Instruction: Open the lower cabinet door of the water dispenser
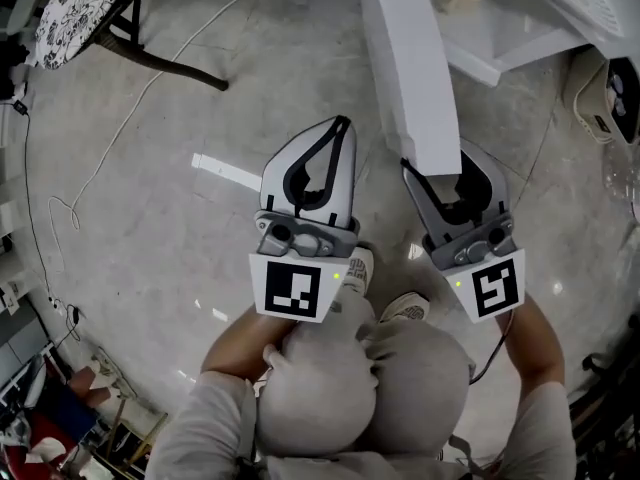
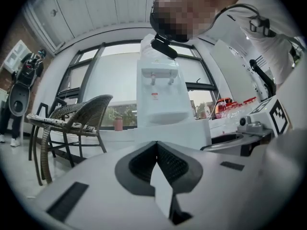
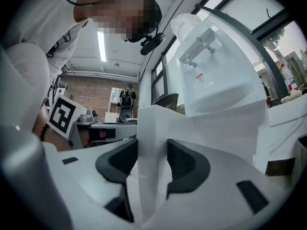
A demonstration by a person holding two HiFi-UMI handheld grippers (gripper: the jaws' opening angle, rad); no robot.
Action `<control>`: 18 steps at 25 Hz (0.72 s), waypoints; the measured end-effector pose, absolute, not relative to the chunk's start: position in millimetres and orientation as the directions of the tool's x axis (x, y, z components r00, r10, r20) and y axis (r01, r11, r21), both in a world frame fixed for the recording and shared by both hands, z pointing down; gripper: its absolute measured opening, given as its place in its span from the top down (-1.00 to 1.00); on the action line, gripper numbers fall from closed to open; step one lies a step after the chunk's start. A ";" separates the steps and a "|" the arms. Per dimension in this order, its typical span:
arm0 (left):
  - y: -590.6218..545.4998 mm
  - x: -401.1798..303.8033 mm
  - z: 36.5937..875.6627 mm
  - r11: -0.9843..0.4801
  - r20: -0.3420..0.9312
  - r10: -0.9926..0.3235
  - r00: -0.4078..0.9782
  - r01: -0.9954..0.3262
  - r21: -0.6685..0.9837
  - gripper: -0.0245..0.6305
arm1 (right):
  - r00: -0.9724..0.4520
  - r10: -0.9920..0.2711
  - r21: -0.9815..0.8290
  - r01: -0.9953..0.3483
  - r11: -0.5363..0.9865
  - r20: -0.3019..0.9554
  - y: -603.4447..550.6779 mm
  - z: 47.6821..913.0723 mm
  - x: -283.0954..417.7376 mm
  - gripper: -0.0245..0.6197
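Underfoot, a polished grey floor [image 1: 150, 248] fills most of the head view, and the white water dispenser [image 1: 520, 38] stands in the 1 o'clock corner. Its lower cabinet door [image 1: 405, 68] is already swung out from the body. It shows as a long white slab seen edge-on, running from 12 o'clock down toward the centre, with the open cabinet to its right. A dark-framed chair [image 1: 70, 8] with a patterned seat cushion sits at 11 o'clock, and in the left gripper view it reads as a wicker chair at 9 o'clock, left of the dispenser. The person's knees [image 1: 370, 388], in light grey trousers, crowd the 6 o'clock edge, with a pale shoe [image 1: 405, 308] just above them. The right tool [image 1: 452, 173] lies just right of centre and points toward 12 o'clock. It is clamped on the free end of the door: the right gripper view shows the white panel edge standing upright between the two dark pads [image 3: 184, 164], touching both. The left tool [image 1: 340, 126], just beside it at centre and also pointing to 12 o'clock, has its jaws brought together tip to tip with nothing between them, well short of the door. A thin white cable [image 1: 90, 178] trails across the floor at 9 o'clock.
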State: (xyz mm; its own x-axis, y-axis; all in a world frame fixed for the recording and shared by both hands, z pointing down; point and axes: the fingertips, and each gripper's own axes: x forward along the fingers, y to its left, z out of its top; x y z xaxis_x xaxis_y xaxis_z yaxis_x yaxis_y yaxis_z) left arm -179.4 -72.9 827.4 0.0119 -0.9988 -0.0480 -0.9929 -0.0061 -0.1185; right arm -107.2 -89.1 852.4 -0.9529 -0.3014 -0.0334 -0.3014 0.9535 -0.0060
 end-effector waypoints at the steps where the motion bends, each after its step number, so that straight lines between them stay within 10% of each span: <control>1: -69.1 -182.7 828.0 0.002 -0.050 -0.999 0.004 -0.993 -0.118 0.92 | -0.956 -0.293 -0.004 -0.293 0.956 -0.035 -86.1 852.9 -112.8 0.33; 18: -29.3 -252.3 818.7 0.144 -0.053 -0.989 -0.138 -0.980 -0.137 0.92 | -0.996 -0.083 -0.022 -0.082 0.996 -0.040 -38.9 852.6 -227.3 0.37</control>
